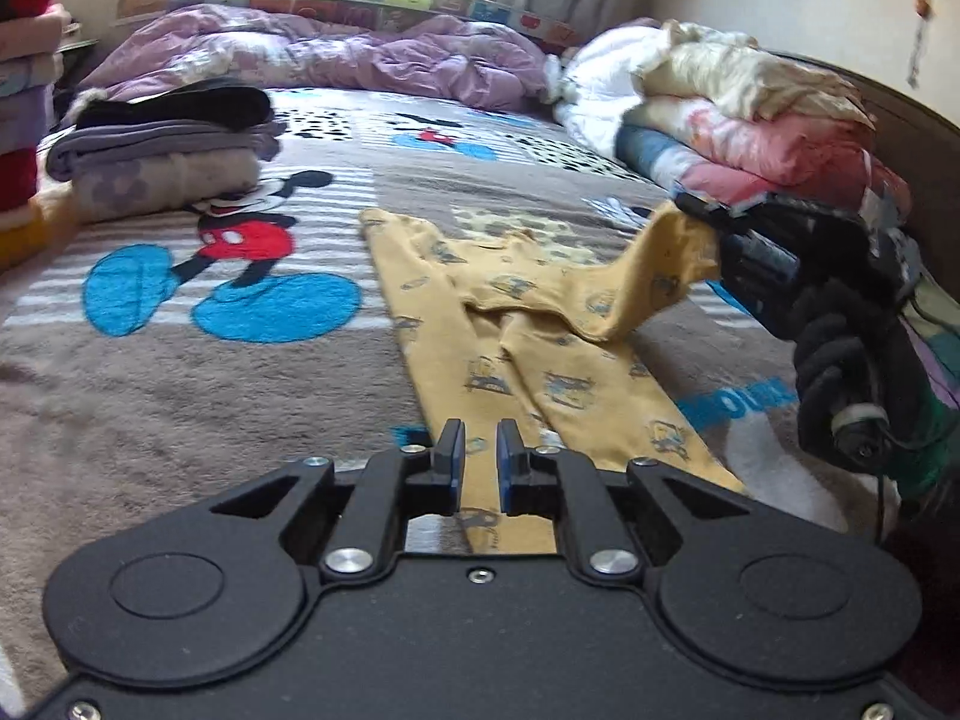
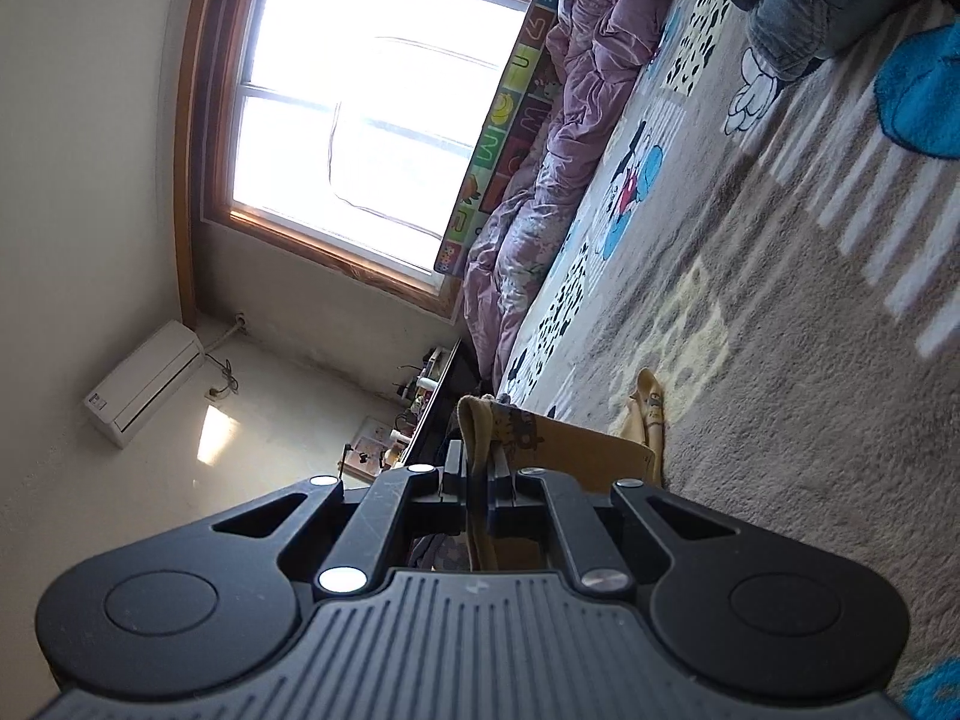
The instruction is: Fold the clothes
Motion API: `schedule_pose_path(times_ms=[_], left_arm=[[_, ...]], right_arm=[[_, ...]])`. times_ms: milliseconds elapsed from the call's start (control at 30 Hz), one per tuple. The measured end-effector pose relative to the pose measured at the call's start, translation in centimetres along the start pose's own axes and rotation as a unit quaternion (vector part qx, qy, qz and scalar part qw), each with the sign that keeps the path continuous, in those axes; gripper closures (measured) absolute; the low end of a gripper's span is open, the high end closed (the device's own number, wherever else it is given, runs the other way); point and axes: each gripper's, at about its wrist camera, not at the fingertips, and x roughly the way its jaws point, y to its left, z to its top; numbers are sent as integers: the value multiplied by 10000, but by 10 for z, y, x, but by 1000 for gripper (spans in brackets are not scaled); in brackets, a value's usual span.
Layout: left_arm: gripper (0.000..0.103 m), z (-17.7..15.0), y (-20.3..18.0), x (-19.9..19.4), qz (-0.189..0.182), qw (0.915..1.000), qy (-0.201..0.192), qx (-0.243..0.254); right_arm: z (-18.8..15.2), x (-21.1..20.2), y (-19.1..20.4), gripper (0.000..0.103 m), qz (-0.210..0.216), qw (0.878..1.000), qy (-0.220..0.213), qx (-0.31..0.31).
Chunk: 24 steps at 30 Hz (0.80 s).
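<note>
Yellow printed pants [image 1: 528, 354] flat on bed [image 1: 180, 372], 3 o'clock leg lifted in right gripper [image 1: 699, 210] jaws; left gripper [image 1: 480, 450] jaws slightly apart, empty.

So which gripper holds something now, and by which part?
The right gripper is shut on the yellow pants at one hem; the left gripper holds nothing.

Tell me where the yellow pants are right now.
The yellow pants lie mid-bed in the left wrist view, right of the Mickey print; the right gripper holds one corner lifted.
</note>
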Motion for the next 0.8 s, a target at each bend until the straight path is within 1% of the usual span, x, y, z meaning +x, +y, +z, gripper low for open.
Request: schedule_pose_path(times_ms=[67,167,300,400,500,533,567,600,633,733,800], left_arm=[[95,-4,-5,4,-112,9995,170,228],[95,-10,-5,8,-196,9972,540,477],[94,-18,-6,14,-307,9909,1030,808],[93,-15,-5,2,-428,9923,713,913],[93,-13,-9,0,-536,9933,534,878],[88,-15,-12,4,-517,9924,640,912],[72,-17,-14,10,-477,9910,807,958],[63,-19,-16,16,-437,9892,974,1004],[59,-21,-16,20,-416,9879,1040,1070],[58,-14,-8,18,-462,9921,842,802],[58,-7,-1,16,-422,9953,615,619]], right_arm=[[0,-2,0,95,16,10000,-10,2],[0,-5,1,95,35,10000,-2,-21],[2,-7,0,95,15,10000,38,-8],[3,-9,0,95,32,10000,72,-26],[3,-11,1,95,82,9999,121,-42],[3,-11,2,95,106,9998,134,-51],[3,-12,3,95,129,9998,147,-63],[2,-12,4,95,152,9997,160,-75],[2,-13,5,95,190,9996,166,-82],[1,-16,10,95,311,9993,178,-103],[0,-18,13,95,384,9990,186,-120]])
